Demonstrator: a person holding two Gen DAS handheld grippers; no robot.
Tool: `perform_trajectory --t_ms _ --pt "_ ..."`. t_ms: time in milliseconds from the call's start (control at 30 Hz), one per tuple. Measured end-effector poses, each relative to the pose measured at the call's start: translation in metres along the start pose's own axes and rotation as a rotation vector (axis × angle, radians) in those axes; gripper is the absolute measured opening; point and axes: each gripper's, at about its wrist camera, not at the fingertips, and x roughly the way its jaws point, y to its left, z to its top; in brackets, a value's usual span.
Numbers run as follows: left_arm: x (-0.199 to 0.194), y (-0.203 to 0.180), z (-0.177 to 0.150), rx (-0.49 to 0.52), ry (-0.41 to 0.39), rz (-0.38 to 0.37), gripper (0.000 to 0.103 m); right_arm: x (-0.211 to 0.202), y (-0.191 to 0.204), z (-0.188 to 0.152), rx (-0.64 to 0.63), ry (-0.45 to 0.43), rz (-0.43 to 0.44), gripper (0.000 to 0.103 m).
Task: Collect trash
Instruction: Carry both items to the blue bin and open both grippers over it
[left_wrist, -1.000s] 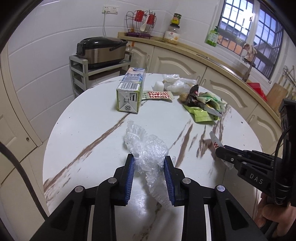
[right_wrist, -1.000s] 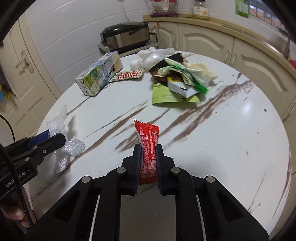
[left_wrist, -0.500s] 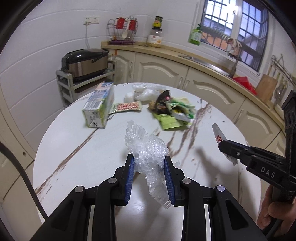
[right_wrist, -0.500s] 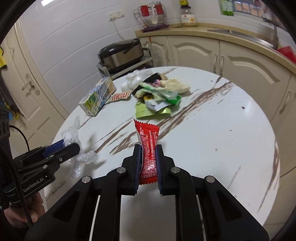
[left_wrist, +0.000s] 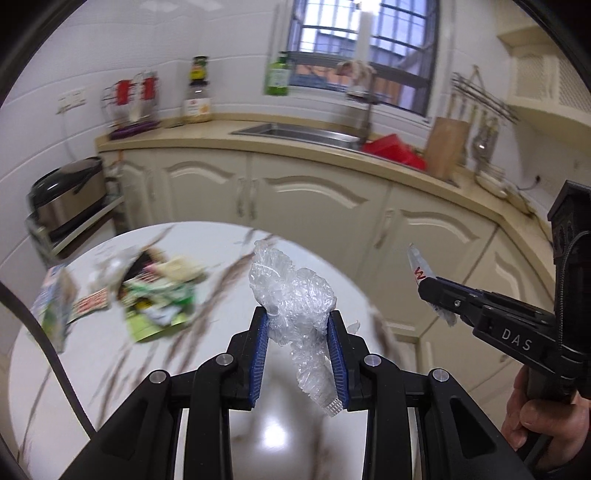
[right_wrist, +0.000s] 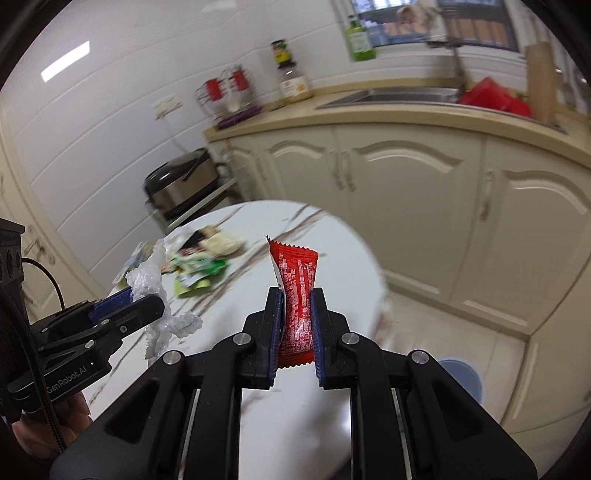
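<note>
Left gripper (left_wrist: 297, 325) clenched on a crumpled clear plastic film (left_wrist: 295, 291), held mid-wad with a loose tail hanging below the pads. Right gripper (right_wrist: 297, 321) clamped tight on a red sachet (right_wrist: 296, 291), gripped low on its body, crimped top standing free above the pads. Both items carried clear above the round marble table (right_wrist: 332, 229), nearer the camera than the table's far rim.

Handling, as judged: film very light, soft, springy — liable to slip or shed its tail if the grip eases. Sachet light, thin, slick-skinned; flat faces the sound place to pinch, as now.

Remaining litter pile (left_wrist: 159, 291) and milk carton (left_wrist: 51, 306) left of the film on the table. Open floor right of the table, cabinets (right_wrist: 406, 192) beyond it — fair room to swing. Blue rounded object (right_wrist: 461, 376) on the floor beside the table, possibly a bin; not confirmed.
</note>
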Motion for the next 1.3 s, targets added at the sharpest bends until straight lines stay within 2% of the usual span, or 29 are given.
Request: perform_trajectory --t_ms 133,267,367,567,900,1100,1200,1233,1300 --pt "0.028 -0.035 0.016 0.050 0.018 -0.074 0.027 -0.024 -0.051 0.003 0.057 -0.034 -0.071 0.015" --pt "0.072 -0.065 0.029 0.094 0.071 -0.136 0.027 -0.038 -0.103 -0.001 0.126 -0.042 -0.133 0.015" --pt "0.107 -0.092 0.031 0.129 0.132 -0.182 0.027 -0.040 -0.137 -0.010 0.169 -0.029 -0.171 0.015" --pt "0.189 -0.124 0.039 0.175 0.286 -0.223 0.027 -0.021 -0.204 -0.042 0.273 0.044 -0.206 0.015" --pt "0.331 -0.177 0.044 0.266 0.534 -0.179 0.028 0.042 -0.295 -0.106 0.487 0.194 -0.176 0.015" --pt "0.388 -0.198 0.033 0.286 0.607 -0.145 0.032 0.068 -0.319 -0.125 0.556 0.241 -0.173 0.017" --pt "0.401 -0.204 0.029 0.298 0.619 -0.129 0.041 0.072 -0.324 -0.131 0.567 0.255 -0.173 0.021" --pt "0.399 -0.205 0.027 0.300 0.618 -0.121 0.049 0.074 -0.325 -0.133 0.572 0.260 -0.175 0.023" --pt "0.405 -0.208 0.029 0.302 0.606 -0.105 0.057 0.076 -0.330 -0.136 0.584 0.264 -0.177 0.027"
